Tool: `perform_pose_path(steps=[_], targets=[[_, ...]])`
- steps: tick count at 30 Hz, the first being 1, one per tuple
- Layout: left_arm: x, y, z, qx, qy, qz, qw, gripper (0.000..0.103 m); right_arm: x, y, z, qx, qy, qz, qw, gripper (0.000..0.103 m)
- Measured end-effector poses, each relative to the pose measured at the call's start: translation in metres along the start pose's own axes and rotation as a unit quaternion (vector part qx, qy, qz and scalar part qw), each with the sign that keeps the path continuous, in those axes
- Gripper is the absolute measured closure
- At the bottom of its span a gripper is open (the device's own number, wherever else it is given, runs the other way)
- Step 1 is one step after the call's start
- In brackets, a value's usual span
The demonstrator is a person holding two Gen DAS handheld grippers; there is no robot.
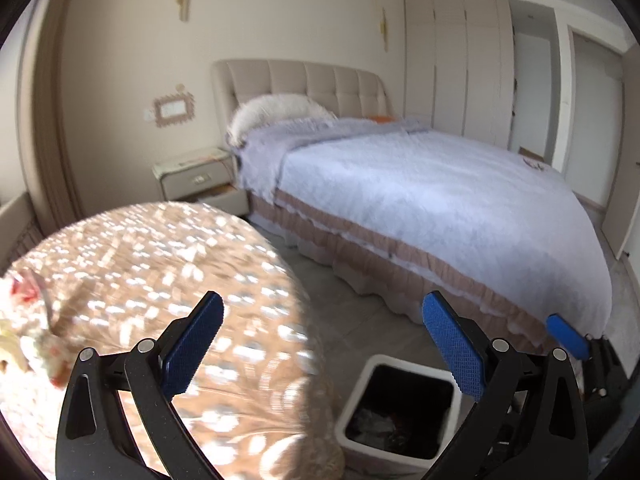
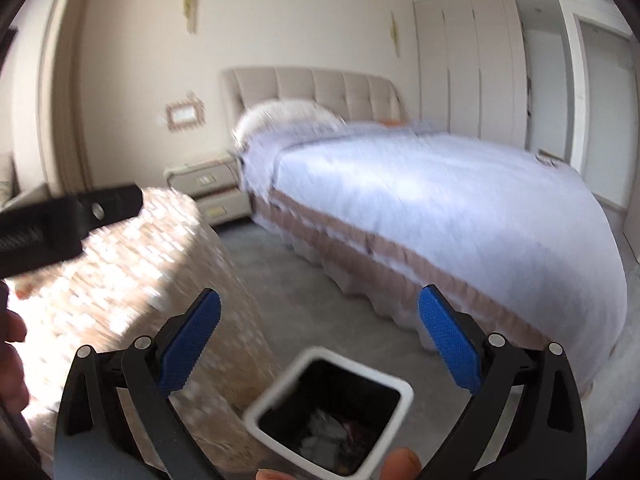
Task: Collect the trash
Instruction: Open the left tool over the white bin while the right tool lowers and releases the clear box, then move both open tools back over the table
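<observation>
A white trash bin (image 1: 362,396) with a dark inside stands on the floor beside the round table; crumpled trash (image 1: 380,424) lies in its bottom. It also shows in the right wrist view (image 2: 280,384), with trash (image 2: 324,436) inside. Crumpled red and white trash (image 1: 28,320) lies on the table at the far left. My left gripper (image 1: 322,344) is open and empty above the table's right edge and the bin. My right gripper (image 2: 320,340) is open and empty above the bin. A blue fingertip (image 1: 566,334) of the right gripper shows at the right in the left wrist view.
A round table (image 1: 160,280) with a brown, white-patterned cloth fills the lower left. A large bed (image 1: 420,200) with a pale blue cover stands to the right. A nightstand (image 1: 196,180) is beside the headboard. Wardrobes (image 1: 460,68) line the far wall. Grey floor (image 1: 360,292) lies between table and bed.
</observation>
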State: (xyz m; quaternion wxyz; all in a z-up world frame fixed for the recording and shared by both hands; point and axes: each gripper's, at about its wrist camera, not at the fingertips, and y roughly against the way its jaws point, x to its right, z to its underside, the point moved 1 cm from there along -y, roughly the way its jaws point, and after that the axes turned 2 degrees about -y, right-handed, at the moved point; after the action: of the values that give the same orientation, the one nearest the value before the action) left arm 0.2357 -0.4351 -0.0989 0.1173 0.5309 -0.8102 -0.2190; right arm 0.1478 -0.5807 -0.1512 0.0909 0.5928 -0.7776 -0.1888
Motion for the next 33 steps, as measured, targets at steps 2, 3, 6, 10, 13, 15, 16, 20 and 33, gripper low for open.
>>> perform_pose_path(steps=[2, 3, 6, 10, 13, 15, 16, 20, 33], targets=[[-0.015, 0.013, -0.004, 0.011, 0.006, -0.015, 0.9998, 0.005, -0.013, 0.01, -0.009, 0.016, 0.009, -0.011, 1.0, 0.005], [-0.023, 0.019, -0.005, 0.016, 0.009, -0.02, 0.9996, 0.005, -0.02, 0.014, -0.013, 0.025, 0.014, -0.014, 0.999, 0.005], [-0.049, 0.039, -0.008, 0.032, 0.018, -0.039, 0.9986, 0.005, -0.043, 0.028, -0.023, 0.05, 0.031, -0.027, 0.998, 0.005], [-0.092, 0.063, -0.008, 0.042, 0.035, -0.067, 0.9963, 0.005, -0.073, 0.04, -0.034, 0.056, 0.041, -0.071, 0.995, 0.005], [-0.125, 0.077, -0.003, 0.042, 0.05, -0.092, 0.9936, 0.005, -0.101, 0.044, -0.04, 0.055, 0.05, -0.1, 0.992, 0.005], [-0.147, 0.085, 0.0, 0.039, 0.064, -0.104, 0.9918, 0.005, -0.121, 0.046, -0.042, 0.056, 0.061, -0.108, 0.991, 0.005], [-0.16, 0.09, 0.002, 0.036, 0.071, -0.111, 0.9905, 0.005, -0.131, 0.046, -0.043, 0.056, 0.065, -0.117, 0.989, 0.005], [-0.205, 0.105, 0.013, 0.028, 0.09, -0.145, 0.985, 0.005, -0.168, 0.05, -0.045, 0.051, 0.081, -0.15, 0.984, 0.005], [-0.322, 0.125, 0.055, -0.014, 0.14, -0.184, 0.9729, 0.005, -0.29, 0.048, -0.032, 0.016, 0.147, -0.211, 0.966, 0.005]])
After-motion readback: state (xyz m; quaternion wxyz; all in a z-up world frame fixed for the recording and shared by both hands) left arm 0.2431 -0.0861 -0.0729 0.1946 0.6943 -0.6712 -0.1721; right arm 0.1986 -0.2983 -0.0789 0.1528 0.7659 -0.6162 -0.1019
